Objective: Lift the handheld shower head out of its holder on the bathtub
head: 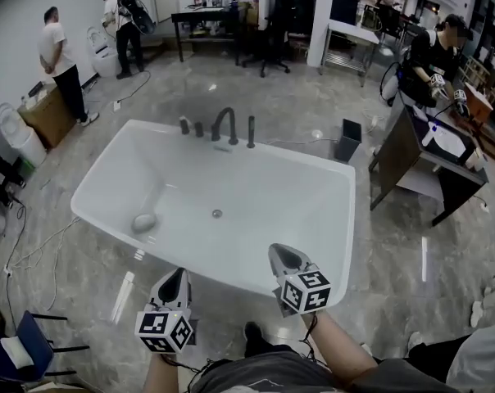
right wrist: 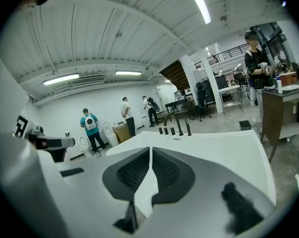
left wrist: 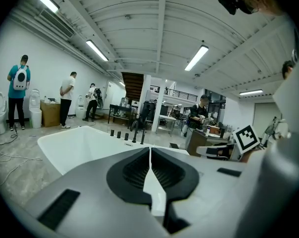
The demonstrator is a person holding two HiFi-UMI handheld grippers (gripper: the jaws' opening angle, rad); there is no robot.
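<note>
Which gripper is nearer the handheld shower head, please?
Right. The right gripper is at the bathtub's near rim opposite the handheld shower head; the left gripper is farther left.

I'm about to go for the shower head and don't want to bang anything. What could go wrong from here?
The handheld shower head stands on the far rim of the bathtub, across the basin from the left gripper and right gripper, both shut: reaching over may mean an awkward lean.
It stands close beside the spout, so a loose aim could knock that instead.
Going round the left side, cables on the floor could trip you.
</note>
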